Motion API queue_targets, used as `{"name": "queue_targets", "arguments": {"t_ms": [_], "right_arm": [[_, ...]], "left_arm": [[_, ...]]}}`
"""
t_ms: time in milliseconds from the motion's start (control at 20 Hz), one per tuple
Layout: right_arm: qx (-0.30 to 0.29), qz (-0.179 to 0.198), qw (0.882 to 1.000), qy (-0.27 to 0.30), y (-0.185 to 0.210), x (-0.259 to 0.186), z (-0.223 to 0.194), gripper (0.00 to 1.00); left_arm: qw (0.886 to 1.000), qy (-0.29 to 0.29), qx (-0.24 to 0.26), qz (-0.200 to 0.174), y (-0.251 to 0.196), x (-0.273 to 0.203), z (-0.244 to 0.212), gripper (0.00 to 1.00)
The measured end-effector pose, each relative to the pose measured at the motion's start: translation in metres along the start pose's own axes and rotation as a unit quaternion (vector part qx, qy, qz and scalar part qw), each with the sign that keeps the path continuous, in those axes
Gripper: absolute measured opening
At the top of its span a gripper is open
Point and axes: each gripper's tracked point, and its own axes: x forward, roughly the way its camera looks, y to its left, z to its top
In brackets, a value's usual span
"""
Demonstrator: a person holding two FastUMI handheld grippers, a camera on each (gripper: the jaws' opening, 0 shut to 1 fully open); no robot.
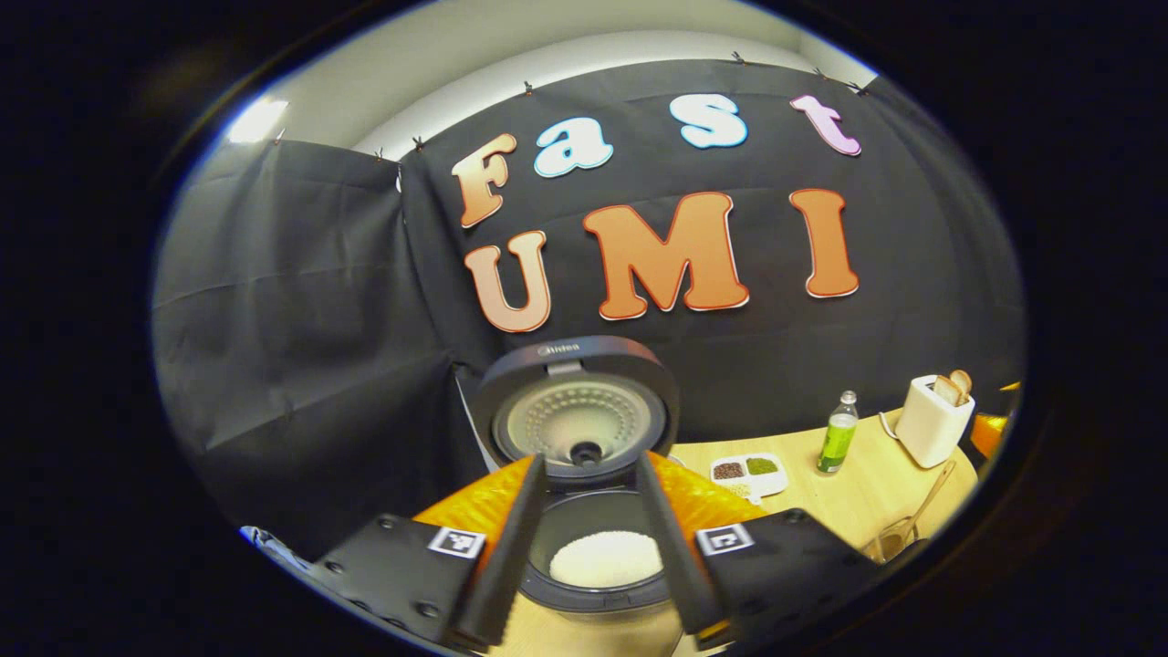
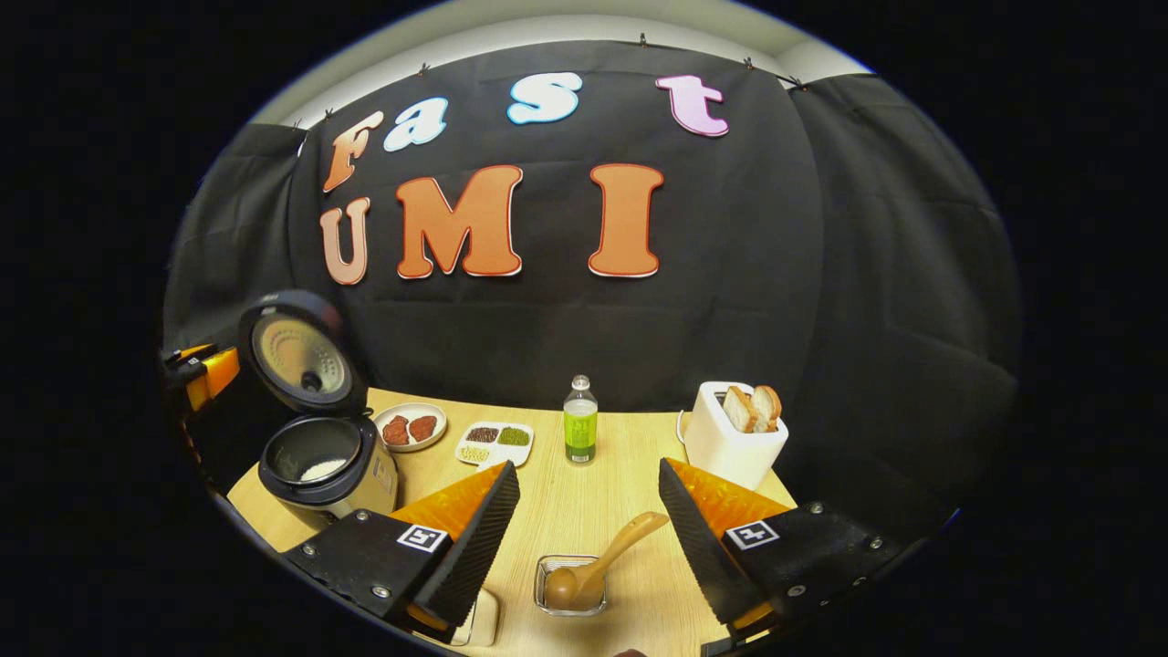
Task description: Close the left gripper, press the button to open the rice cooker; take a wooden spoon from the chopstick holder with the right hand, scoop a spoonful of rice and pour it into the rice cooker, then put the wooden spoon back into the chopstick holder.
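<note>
The rice cooker (image 1: 584,584) stands open right in front of my left gripper (image 1: 591,459), with its lid (image 1: 575,411) tipped up and white rice (image 1: 607,558) in the pot. My left gripper is open and holds nothing. In the right gripper view the cooker (image 2: 321,465) sits at the left of the table, and the left gripper (image 2: 203,370) shows beside it. The wooden spoon (image 2: 602,558) rests bowl-down in a clear square holder (image 2: 547,573), its handle leaning up to the right. My right gripper (image 2: 589,467) hangs open above and behind the spoon, apart from it.
On the wooden table (image 2: 566,502) stand a plate of red pieces (image 2: 411,427), a white tray of beans (image 2: 495,443), a green bottle (image 2: 579,424) and a white toaster with bread (image 2: 735,438). A pale container (image 2: 484,620) peeks from behind my right gripper's left finger.
</note>
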Motion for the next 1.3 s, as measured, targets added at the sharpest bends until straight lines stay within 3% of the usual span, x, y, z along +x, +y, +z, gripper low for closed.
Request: {"name": "queue_targets", "arguments": {"t_ms": [200,350,500,650,750,850,950,1000,1100,1150,1300], "right_arm": [[0.006,-0.002,1.000,0.030,-0.005,0.009,-0.023,0.95],[0.015,-0.016,0.998,0.057,-0.016,0.019,-0.043,0.95],[0.041,-0.014,0.995,0.095,-0.022,0.031,-0.071,0.95],[0.055,-0.009,0.990,0.130,-0.029,0.048,-0.102,0.95],[0.062,-0.002,0.986,0.155,-0.028,0.059,-0.120,0.94],[0.070,0.005,0.983,0.168,-0.028,0.071,-0.127,0.93],[0.079,0.013,0.981,0.179,-0.027,0.079,-0.134,0.91],[0.088,0.015,0.978,0.187,-0.027,0.083,-0.139,0.89],[0.108,0.024,0.973,0.203,-0.024,0.089,-0.148,0.87],[0.117,0.029,0.971,0.208,-0.020,0.091,-0.151,0.87],[0.125,0.037,0.967,0.221,-0.012,0.096,-0.156,0.75]], "left_arm": [[1.000,-0.025,0.008,0.011,0.008,-0.018,0.013,1.00],[0.999,-0.034,0.006,0.019,0.011,-0.034,0.014,1.00],[0.999,-0.039,0.004,0.025,0.011,-0.049,0.016,0.92],[0.999,-0.041,0.016,0.032,0.008,-0.064,0.018,0.92],[0.998,-0.037,0.021,0.037,0.004,-0.074,0.014,0.99],[0.998,-0.030,0.024,0.042,0.000,-0.083,0.011,1.00],[0.999,-0.022,0.025,0.043,-0.008,-0.092,0.007,0.92],[0.999,-0.018,0.026,0.041,-0.014,-0.095,0.005,1.00],[0.999,-0.013,0.030,0.042,-0.019,-0.103,0.003,1.00],[0.998,-0.013,0.032,0.045,-0.020,-0.107,0.003,0.92],[0.998,-0.013,0.037,0.051,-0.020,-0.117,0.001,0.96]]}}
